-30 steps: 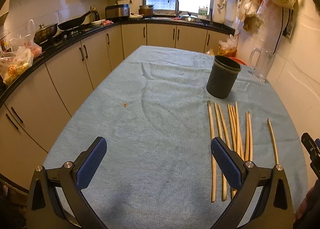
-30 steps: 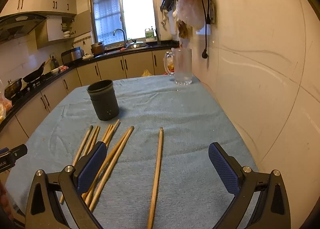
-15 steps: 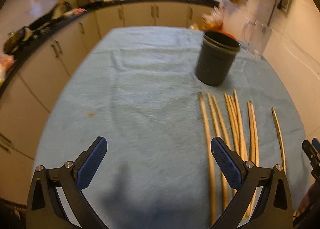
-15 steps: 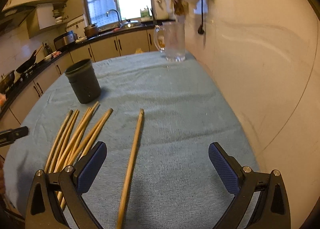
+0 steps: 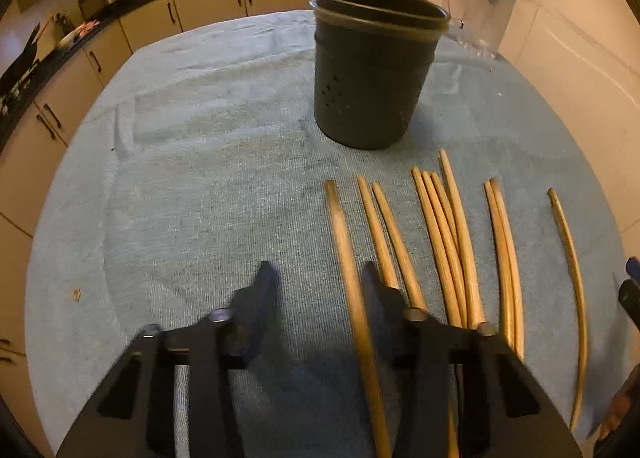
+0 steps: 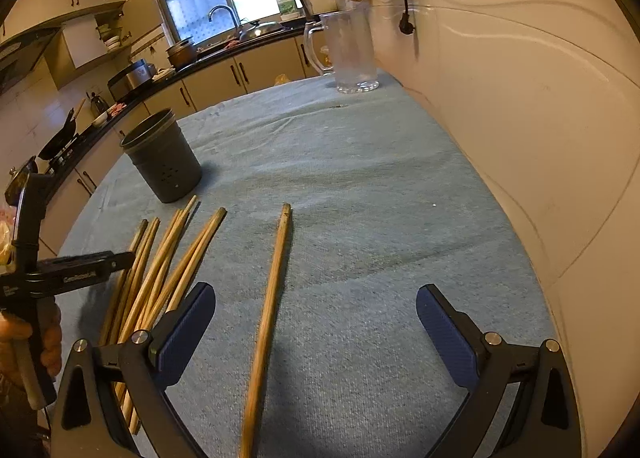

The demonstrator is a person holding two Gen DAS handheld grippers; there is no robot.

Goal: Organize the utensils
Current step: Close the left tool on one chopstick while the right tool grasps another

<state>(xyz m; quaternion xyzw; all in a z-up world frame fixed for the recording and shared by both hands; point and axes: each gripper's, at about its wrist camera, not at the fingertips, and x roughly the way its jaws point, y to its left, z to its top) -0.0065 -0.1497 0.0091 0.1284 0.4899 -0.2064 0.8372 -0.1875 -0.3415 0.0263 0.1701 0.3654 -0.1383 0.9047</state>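
Several wooden chopsticks [image 5: 444, 234] lie side by side on the blue cloth, in front of a dark grey holder cup [image 5: 372, 77]. My left gripper [image 5: 318, 278] is low over the cloth, its jaws partly closed around the leftmost chopstick [image 5: 348, 258], which runs between the fingers just inside the right one. My right gripper [image 6: 316, 310] is open and empty, with a lone chopstick [image 6: 272, 290] lying between its fingers. The cup [image 6: 162, 157] and the chopstick bunch [image 6: 160, 274] show at the left of the right wrist view.
A clear glass pitcher [image 6: 352, 53] stands at the far end of the table by the wall [image 6: 520, 117]. Kitchen cabinets and counter [image 5: 120, 17] run along the left and back. The left gripper's body [image 6: 48, 278] shows at the left of the right wrist view.
My left gripper has moved forward and down toward the chopsticks and its jaws have narrowed around the leftmost one. My right gripper has lowered over the lone chopstick, still open.
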